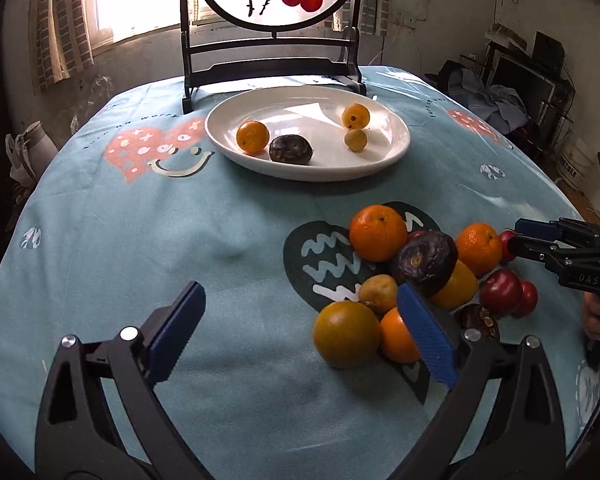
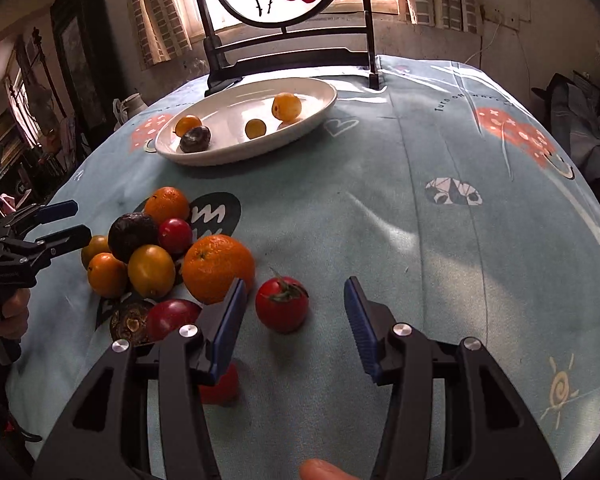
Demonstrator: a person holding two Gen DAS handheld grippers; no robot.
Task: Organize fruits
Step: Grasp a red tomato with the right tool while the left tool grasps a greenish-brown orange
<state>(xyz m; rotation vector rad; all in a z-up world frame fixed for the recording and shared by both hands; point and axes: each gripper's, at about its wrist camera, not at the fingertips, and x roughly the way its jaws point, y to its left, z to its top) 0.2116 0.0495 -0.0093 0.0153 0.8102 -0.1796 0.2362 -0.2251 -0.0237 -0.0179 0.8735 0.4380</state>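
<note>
Red tomato (image 2: pixel 282 304), green stem, possibly glossy.

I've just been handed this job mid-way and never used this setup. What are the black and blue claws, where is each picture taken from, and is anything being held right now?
There is no robot arm here. A person holds a hand-operated gripper in each hand, with a camera on each looking forward along its blue-padded jaws.

One picture looks out from the left gripper, the other from the right gripper. Each also shows the other gripper at its edge.

On the blue tablecloth is a white plate with four small fruits, and nearer, a pile of fruit: oranges, dark and red ones. A red tomato sits apart, just ahead of the right jaws.

Both grippers are open and hold nothing.
</note>
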